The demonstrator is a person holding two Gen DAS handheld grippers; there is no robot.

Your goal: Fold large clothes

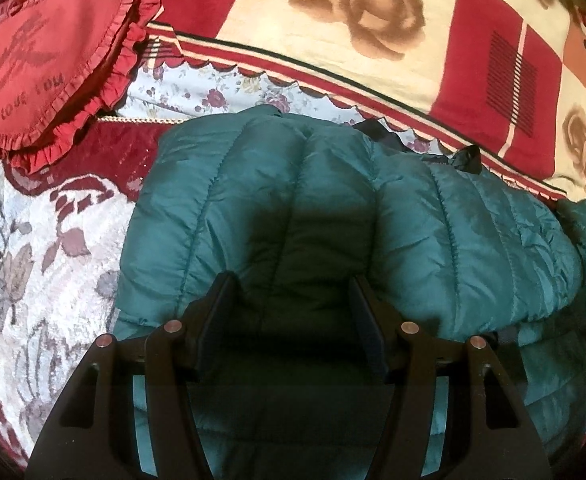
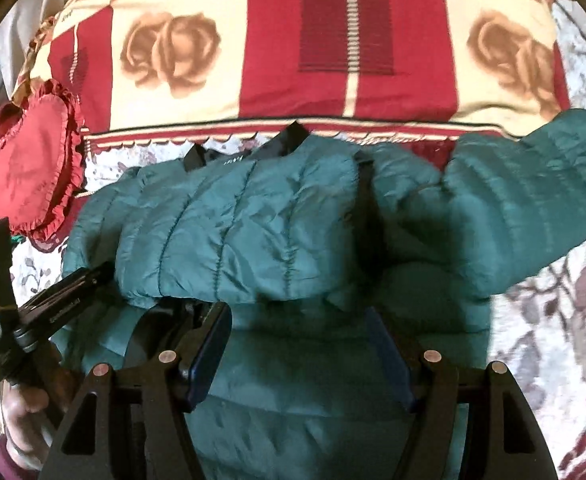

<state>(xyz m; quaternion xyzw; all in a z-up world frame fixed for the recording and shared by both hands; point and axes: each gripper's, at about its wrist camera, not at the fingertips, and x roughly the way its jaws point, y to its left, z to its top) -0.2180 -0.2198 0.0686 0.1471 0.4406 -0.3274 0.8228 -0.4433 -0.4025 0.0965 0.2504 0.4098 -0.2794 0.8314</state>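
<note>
A teal quilted puffer jacket lies on a bed, partly folded over itself, with black trim at the far edge. My left gripper is open, its fingers hovering just over the jacket's near fold with nothing between them. In the right wrist view the jacket fills the middle and one sleeve stretches out to the right. My right gripper is open over the jacket's lower layer, below the folded edge. The left gripper also shows there, at the jacket's left edge.
A red heart-shaped ruffled cushion lies at the far left. A red and cream rose-patterned blanket lies behind the jacket. The jacket rests on a white floral bedspread. A hand holds the left gripper's handle.
</note>
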